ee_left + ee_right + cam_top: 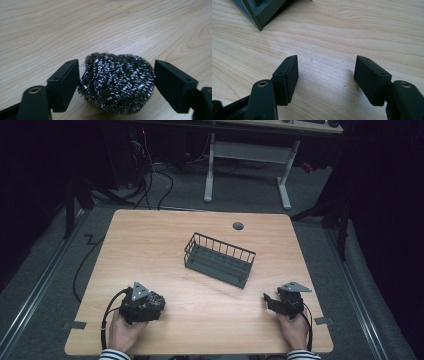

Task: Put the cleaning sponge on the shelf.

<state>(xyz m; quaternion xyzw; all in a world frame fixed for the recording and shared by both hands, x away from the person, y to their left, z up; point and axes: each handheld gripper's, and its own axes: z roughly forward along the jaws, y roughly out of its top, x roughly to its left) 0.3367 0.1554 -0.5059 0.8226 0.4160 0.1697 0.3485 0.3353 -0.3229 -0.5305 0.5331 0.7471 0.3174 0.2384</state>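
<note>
A ball of steel wool (116,85) lies on the wooden table (150,245) near its front left. My left gripper (117,80) has both black pads against the ball's sides, one on each flank. In the high view the left gripper (152,302) sits over the steel wool (158,298), held by a hand in a striped sleeve. At the front right, my right gripper (268,299) rests low over bare wood. The right gripper (326,75) has its jaws wide apart with nothing between them.
A dark wire basket (222,246) stands empty at the table's middle, turned at an angle; its corner (259,10) is just ahead of the right gripper. A round cable grommet (238,226) sits near the far edge. Cables and a white desk frame (245,155) lie beyond the table.
</note>
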